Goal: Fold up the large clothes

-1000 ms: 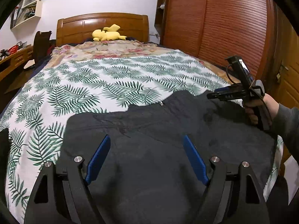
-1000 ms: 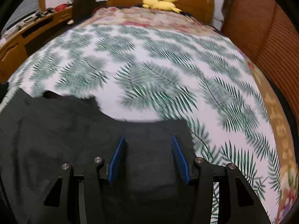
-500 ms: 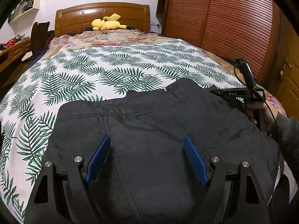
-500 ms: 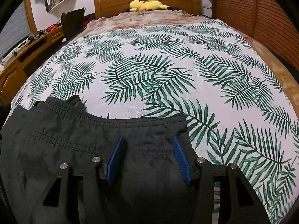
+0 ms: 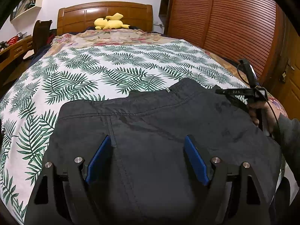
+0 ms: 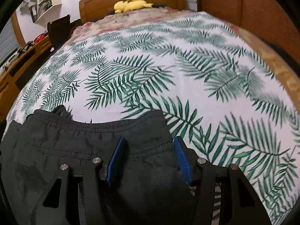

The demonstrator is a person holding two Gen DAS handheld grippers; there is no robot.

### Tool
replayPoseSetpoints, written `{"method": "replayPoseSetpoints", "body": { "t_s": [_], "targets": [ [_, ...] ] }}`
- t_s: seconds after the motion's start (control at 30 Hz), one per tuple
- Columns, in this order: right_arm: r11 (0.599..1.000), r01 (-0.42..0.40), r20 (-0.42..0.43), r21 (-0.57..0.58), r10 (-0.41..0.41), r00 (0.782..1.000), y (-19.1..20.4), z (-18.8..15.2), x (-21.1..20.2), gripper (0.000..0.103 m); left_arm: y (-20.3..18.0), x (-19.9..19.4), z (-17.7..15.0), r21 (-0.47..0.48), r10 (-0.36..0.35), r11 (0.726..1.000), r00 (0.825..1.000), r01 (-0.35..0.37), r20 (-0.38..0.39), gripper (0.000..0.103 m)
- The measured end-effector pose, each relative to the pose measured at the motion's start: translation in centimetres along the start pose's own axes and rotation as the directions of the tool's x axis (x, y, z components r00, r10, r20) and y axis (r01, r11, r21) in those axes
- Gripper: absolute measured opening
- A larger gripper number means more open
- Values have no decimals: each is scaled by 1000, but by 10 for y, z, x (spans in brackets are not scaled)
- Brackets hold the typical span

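A pair of black trousers (image 5: 159, 123) lies spread on the leaf-print bedsheet (image 5: 93, 75), waistband toward the headboard. My left gripper (image 5: 148, 146) is open, its blue pads wide apart just above the cloth near a vertical seam. My right gripper (image 6: 149, 146) is open over the waistband's right corner of the trousers (image 6: 93, 150); cloth lies between its pads, which do not pinch it. The right gripper also shows in the left wrist view (image 5: 221, 92), low over the trousers' right edge.
A yellow plush toy (image 5: 110, 23) lies by the wooden headboard (image 5: 105, 13). A floral quilt (image 5: 112, 37) covers the bed's far end. A wardrobe with slatted doors (image 5: 234, 22) stands to the right. A desk (image 6: 20, 60) and a dark chair (image 5: 40, 31) stand to the left.
Both grippers have dropped lower and moved forward over the trousers. The waistband now lies flatter and farther up the bed. Both stay open.
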State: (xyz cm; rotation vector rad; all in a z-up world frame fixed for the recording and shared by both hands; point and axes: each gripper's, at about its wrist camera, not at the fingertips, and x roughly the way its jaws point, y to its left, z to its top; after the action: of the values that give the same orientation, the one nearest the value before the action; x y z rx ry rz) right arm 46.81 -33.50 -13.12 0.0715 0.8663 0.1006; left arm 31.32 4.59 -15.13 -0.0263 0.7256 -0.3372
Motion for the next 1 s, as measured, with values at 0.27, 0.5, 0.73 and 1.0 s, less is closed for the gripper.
{"method": "replayPoseSetpoints", "body": {
  "t_s": [0.27, 0.5, 0.73, 1.0],
  "targets": [
    [997, 65, 137, -53, -57, 989, -3, 11, -36, 6, 0, -1, 1, 7, 1, 1000, 1000, -1, 3, 81],
    [980, 178, 158, -85, -163, 974, 1, 12, -68, 13, -8, -15, 5, 37, 13, 999, 999, -14, 47, 81],
    [968, 168, 162, -187, -139, 977, 22, -35, -126, 52, -26, -36, 9, 71, -12, 997, 996, 6, 93, 81],
    [955, 48, 102, -293, -19, 995, 48, -102, -173, 52, -54, -52, 6, 113, -31, 993, 992, 17, 123, 81]
  ]
}}
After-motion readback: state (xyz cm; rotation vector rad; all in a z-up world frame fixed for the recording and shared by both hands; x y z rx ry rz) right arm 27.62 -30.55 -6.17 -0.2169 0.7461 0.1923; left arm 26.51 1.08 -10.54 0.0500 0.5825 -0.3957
